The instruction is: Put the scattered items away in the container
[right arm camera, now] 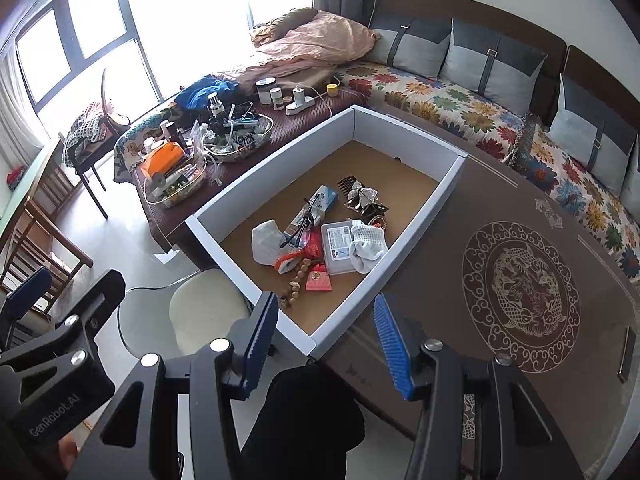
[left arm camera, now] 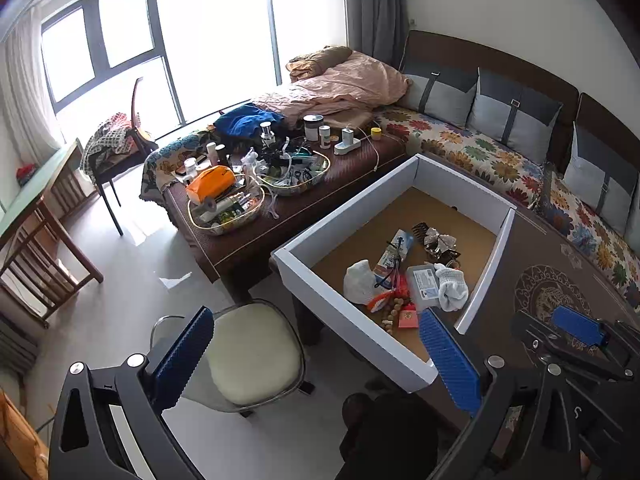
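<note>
While the left gripper (left arm camera: 316, 356) hovers with fingers wide apart and nothing between them, the white-walled container (left arm camera: 352, 320) sits on the bench (left arm camera: 560, 256), holding a white sock (left arm camera: 452, 286), a clear plastic case (left arm camera: 424, 284), a red packet (left arm camera: 408, 318) and wooden beads (left arm camera: 394, 306).

Right wrist view: right gripper (right arm camera: 326, 330) also spread open, empty, above the container (right arm camera: 248, 276) near corner. Same items lie inside; bench (right arm camera: 440, 280) surface beside it is bare patterned brown.
</note>
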### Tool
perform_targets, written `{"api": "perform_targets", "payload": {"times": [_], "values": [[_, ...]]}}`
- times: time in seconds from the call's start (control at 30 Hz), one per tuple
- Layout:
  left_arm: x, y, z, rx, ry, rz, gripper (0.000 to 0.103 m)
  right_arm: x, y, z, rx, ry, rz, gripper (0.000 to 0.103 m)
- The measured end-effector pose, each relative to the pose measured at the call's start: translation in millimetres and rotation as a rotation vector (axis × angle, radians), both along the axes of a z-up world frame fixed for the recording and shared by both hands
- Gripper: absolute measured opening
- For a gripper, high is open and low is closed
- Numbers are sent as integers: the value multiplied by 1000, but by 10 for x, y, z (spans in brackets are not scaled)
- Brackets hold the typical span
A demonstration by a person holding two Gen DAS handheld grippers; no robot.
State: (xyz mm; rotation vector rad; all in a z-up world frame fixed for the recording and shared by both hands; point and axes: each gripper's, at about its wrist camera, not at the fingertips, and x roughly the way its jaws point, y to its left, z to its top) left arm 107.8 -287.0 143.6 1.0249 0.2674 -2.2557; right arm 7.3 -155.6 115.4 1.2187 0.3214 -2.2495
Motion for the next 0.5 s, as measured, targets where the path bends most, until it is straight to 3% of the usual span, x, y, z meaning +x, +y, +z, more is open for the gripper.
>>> {"api": "perform_targets", "payload": {"times": [0.5], "values": [[-33, 6, -19, 9, -11, -14, 103, 20, -49, -12, 24, 13, 13, 51]]}}
